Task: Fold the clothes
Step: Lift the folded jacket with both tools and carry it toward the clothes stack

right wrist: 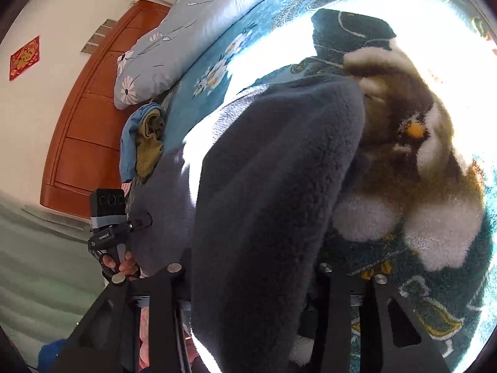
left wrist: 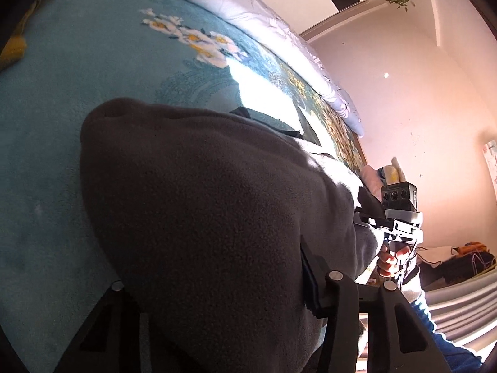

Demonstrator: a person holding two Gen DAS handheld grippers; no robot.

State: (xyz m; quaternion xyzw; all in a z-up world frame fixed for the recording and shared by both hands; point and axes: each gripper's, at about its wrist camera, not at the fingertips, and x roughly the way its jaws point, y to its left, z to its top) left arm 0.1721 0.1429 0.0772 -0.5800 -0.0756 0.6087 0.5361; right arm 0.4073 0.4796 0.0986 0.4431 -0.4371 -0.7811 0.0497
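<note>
A grey fleece garment (left wrist: 202,192) is bunched and lifted above the teal flowered blanket (left wrist: 62,99) on the bed. Its folds cover the fingertips of my left gripper (left wrist: 245,267), which is shut on one end. The left wrist view shows my right gripper (left wrist: 366,216) at the right, held by a hand and clamped on the garment's far end. In the right wrist view the same garment (right wrist: 273,171) fills the middle and hides the tips of my right gripper (right wrist: 248,273). My left gripper (right wrist: 138,222) grips the cloth at the left.
A brown-and-white plush toy (right wrist: 413,155) lies on the blanket right beside the garment. A light blue floral pillow (right wrist: 174,40) and a blue-and-yellow clothes heap (right wrist: 143,143) lie near the bed's edge. A wooden wardrobe (right wrist: 90,124) stands behind them.
</note>
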